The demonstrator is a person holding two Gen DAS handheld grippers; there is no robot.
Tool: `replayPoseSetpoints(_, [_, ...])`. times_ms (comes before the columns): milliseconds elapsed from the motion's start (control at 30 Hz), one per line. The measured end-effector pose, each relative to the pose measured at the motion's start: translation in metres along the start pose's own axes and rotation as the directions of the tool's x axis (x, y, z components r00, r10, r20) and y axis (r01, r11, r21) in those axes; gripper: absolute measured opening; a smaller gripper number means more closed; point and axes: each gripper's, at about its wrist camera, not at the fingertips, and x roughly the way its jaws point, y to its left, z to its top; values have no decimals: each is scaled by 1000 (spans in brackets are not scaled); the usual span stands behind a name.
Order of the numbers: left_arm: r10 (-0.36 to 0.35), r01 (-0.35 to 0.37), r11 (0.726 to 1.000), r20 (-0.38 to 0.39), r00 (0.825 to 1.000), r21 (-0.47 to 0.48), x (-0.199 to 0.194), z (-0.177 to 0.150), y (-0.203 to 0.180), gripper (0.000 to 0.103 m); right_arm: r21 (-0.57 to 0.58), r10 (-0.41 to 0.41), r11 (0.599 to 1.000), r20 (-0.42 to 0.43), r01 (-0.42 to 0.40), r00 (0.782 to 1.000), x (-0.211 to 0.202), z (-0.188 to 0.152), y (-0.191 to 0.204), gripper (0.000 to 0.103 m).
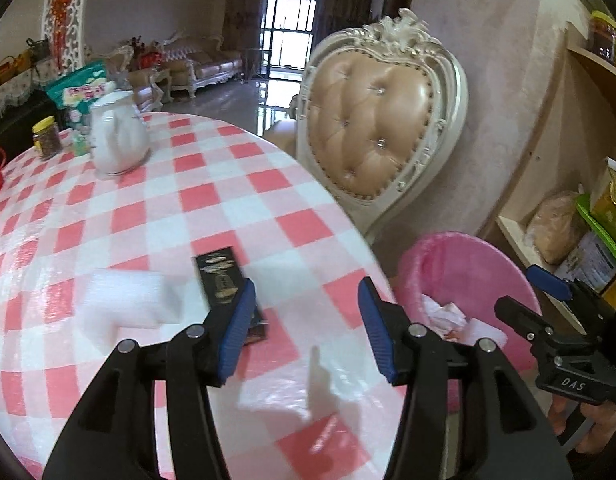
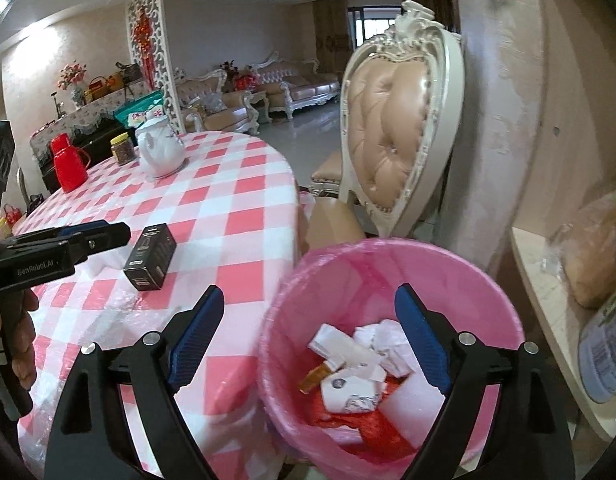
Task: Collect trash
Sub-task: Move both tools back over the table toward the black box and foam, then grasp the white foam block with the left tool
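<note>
A black box (image 1: 224, 280) lies on the red-and-white checked table (image 1: 236, 200), just past my left gripper's left finger. A white foam block (image 1: 124, 304) lies to its left. My left gripper (image 1: 306, 322) is open and empty above the table's near edge. The pink-lined trash bin (image 2: 388, 264) stands beside the table and holds crumpled paper, white cartons and red wrapping (image 2: 356, 376). My right gripper (image 2: 308, 340) is open and empty above the bin's left rim. The black box (image 2: 150, 258) and my left gripper (image 2: 88, 236) also show in the right wrist view.
A white kettle (image 1: 118, 138), a yellow-lidded jar (image 1: 47, 138) and a red thermos (image 2: 68, 162) stand at the table's far side. An ornate padded chair (image 1: 380, 128) stands behind the bin (image 1: 464, 264). Wooden shelves (image 1: 520, 236) with packaged goods are on the right.
</note>
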Motion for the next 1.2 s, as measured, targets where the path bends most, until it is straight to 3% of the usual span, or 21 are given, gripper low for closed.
replayPoseSetpoints(567, [68,-67,996,9,998,-63,2,11,80,53,-39,28,999,-20,-29,999,28,12,49,85])
replayPoseSetpoints(667, [89,-87,993,16,996,-76,-2,13,96,60,-46,34,998,-23,-35,999,33,15,60,85])
replayPoseSetpoints(867, [118,-118,987,-1,993,-114,0,12,131,61,-63,54,996,-29,-55,998,43,19,85,85])
replayPoseSetpoints(1200, [86,-96,982,-67,994,-165,18,-3,177,61,-102,94,990,-60,-100,994,67,24,132,85])
